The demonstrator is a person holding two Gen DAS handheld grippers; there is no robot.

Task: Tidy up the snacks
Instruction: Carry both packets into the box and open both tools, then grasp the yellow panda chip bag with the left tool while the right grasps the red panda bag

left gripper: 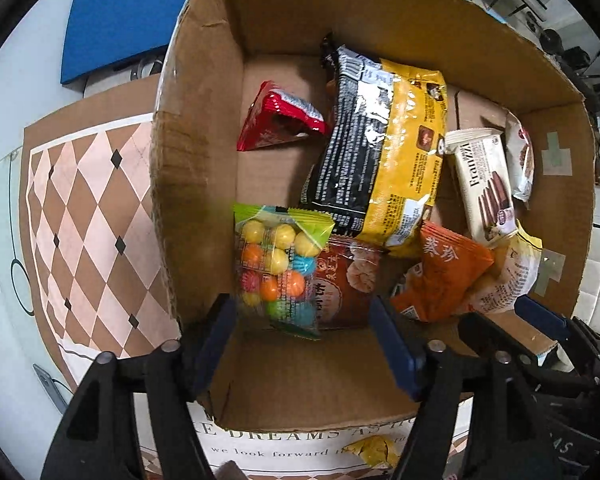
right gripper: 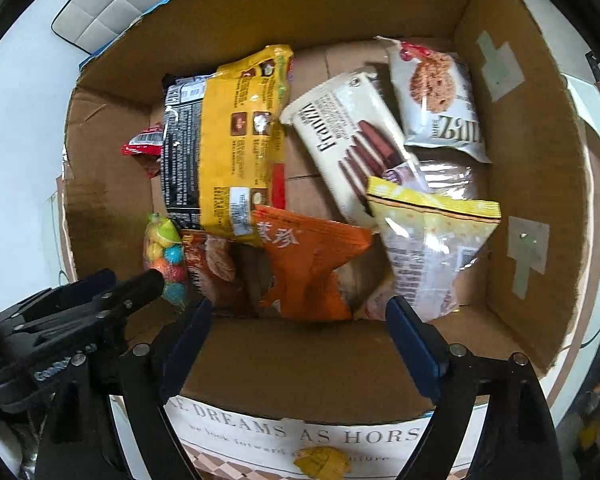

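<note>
Both claws gape over the cardboard box (left gripper: pixel 204 92) – snack packets inside

One cardboard box (right gripper: pixel 532 168) holds eight snack packs. There is one red pack (left gripper: pixel 278 120), one big yellow-and-black bag (right gripper: pixel 224 140), one bag of colored candy balls (left gripper: pixel 276 268), two cookie packs, and three more small packs.

- open brown cardboard box (right gripper: pixel 532 128) holds all the snack packets.
- clear bag of coloured gum balls (left gripper: pixel 276 268) stands at the near-left corner.
- long yellow-and-black packet (right gripper: pixel 224 140) lies left of the white wafer packet (right gripper: pixel 348 136).
- white cookie packet (right gripper: pixel 440 100) sits at the far-right corner.
- orange foil packet (right gripper: pixel 312 260) lies by the near wall.
</note>
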